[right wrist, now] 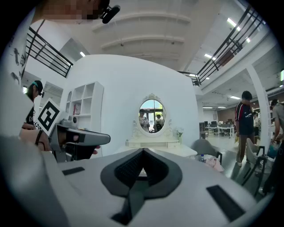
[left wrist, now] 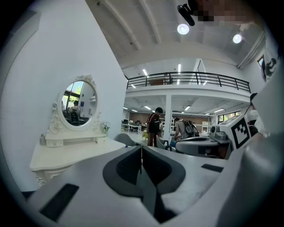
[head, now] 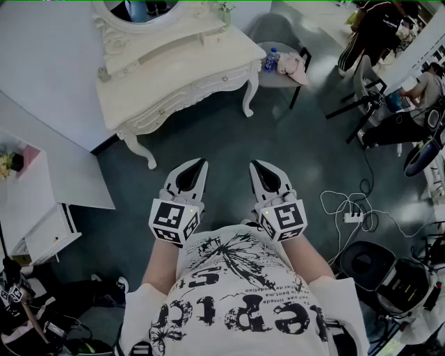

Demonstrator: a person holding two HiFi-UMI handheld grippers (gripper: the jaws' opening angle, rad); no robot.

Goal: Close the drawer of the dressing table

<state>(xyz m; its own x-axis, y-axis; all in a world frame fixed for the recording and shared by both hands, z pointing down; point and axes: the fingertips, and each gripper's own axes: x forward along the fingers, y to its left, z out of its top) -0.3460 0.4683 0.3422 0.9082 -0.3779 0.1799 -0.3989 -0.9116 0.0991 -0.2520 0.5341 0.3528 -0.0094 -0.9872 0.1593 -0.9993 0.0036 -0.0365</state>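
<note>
Near me: left hand-held gripper [head: 199,167] and right hand-held gripper [head: 259,168] are side by side in front of my chest, pointing fwd, roughly level. Both have jaws pressed together w/ nothing between them; each gripper view shows the pads meeting and only the room beyond.

Then bare floor [head: 229,132] between me and the work.

Far left, against the wall: the dressing table [head: 177,69], well apart from both grippers, w/ an oval mirror [head: 142,8] at its back. The drawer [head: 182,99] is in the front rail, facing me. From the head view the fronts look about flush; can't tell if one is slightly out.

A chair [head: 277,69] stands just right of the table.

Progress, my guess: no contact w/ the drawer now. If it's still ajar, the approach and push are all left to do.
</note>
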